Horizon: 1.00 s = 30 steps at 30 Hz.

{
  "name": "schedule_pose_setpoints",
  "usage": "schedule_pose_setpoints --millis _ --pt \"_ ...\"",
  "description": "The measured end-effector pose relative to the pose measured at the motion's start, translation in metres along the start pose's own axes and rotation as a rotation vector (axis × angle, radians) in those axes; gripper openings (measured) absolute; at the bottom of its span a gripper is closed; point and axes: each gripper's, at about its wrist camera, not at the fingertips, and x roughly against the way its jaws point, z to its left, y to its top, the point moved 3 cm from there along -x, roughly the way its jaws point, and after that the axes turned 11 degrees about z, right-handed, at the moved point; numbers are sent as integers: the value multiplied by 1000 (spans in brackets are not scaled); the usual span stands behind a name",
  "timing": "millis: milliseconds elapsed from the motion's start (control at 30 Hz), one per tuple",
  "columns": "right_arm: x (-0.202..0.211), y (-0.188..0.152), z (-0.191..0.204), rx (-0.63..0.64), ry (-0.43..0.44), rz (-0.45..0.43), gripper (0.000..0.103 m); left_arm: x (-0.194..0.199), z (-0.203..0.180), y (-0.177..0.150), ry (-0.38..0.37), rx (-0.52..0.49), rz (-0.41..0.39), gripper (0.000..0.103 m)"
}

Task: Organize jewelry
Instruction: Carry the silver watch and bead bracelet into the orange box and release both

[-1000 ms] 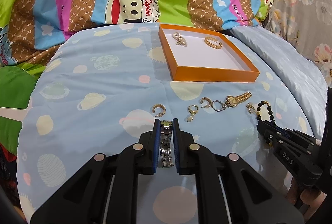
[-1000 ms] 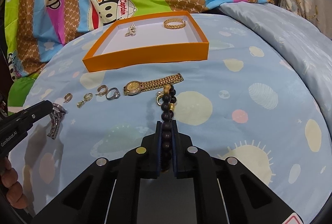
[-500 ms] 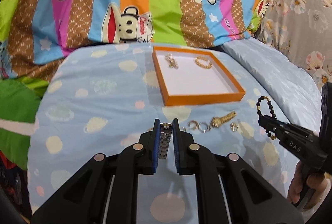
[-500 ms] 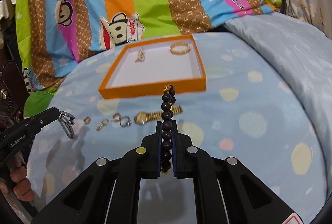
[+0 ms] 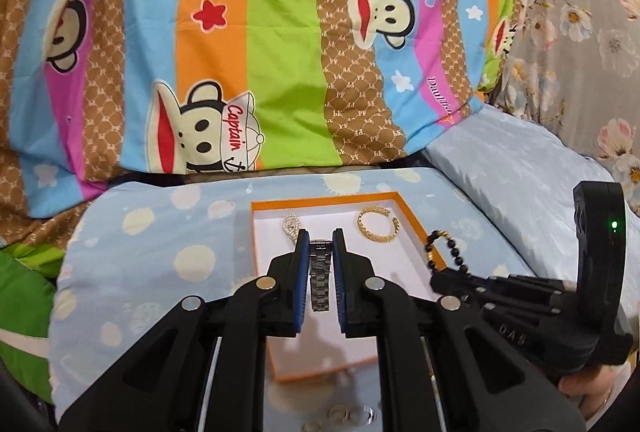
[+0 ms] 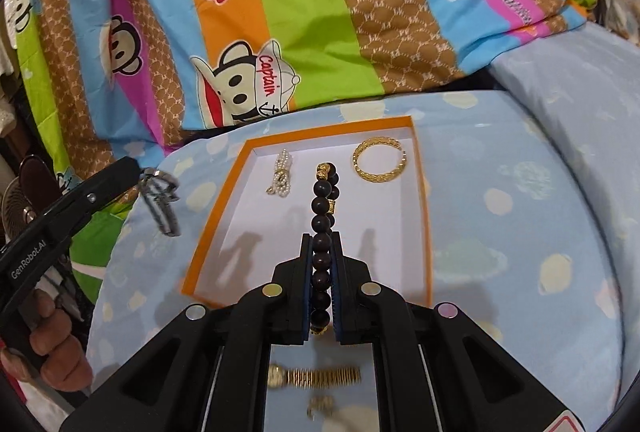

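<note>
An orange-rimmed tray [image 5: 416,220] [image 6: 422,192] with a white floor lies on the blue bedspread. In it rest a gold bangle [image 5: 376,229] [image 6: 378,164] and a pearl-and-crystal piece [image 5: 291,226] [image 6: 282,174]. My left gripper [image 5: 321,248] is shut on a silver watch band [image 5: 320,272], held above the tray's near half. My right gripper [image 6: 321,252] is shut on a black bead bracelet [image 6: 322,208] over the tray's middle. In the right wrist view the left gripper [image 6: 150,174] dangles the silver watch [image 6: 162,200] left of the tray. The left wrist view has the right gripper [image 5: 436,278] with the beads [image 5: 444,248] at the tray's right rim.
A gold watch [image 6: 316,378] and a small gold piece [image 6: 320,404] lie on the bedspread under the right gripper. Small rings [image 5: 344,414] lie near the front under the left one. A striped monkey-print quilt [image 5: 280,52] rises behind the tray. A hand [image 6: 52,344] grips the left tool.
Both grippers lifted their pieces off the bedspread and carried them forward over the orange tray. The loose jewellery on the bedspread has slid toward the bottom of both views.
</note>
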Motion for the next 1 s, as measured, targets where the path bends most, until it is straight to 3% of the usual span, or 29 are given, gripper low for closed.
schedule_pose_setpoints --millis 267,467,533,600,667,733,1000 --pt "-55 22 -8 -23 63 82 7 -79 11 0 20 46 117 11" --pt "-62 20 -19 -2 -73 72 9 -98 19 -14 41 46 163 11" --pt "-56 18 -24 -5 -115 50 27 -96 21 -18 50 40 163 11" --pt "-46 16 -27 0 -134 10 36 -92 23 -20 65 42 154 12" --pt "-35 14 -29 5 -151 -19 37 -87 25 -19 71 46 143 19" --pt "-23 11 -31 7 -171 -57 37 -74 29 -17 72 66 111 34" --pt "25 -27 -14 57 -188 -140 37 -8 48 -19 98 97 -8 37"
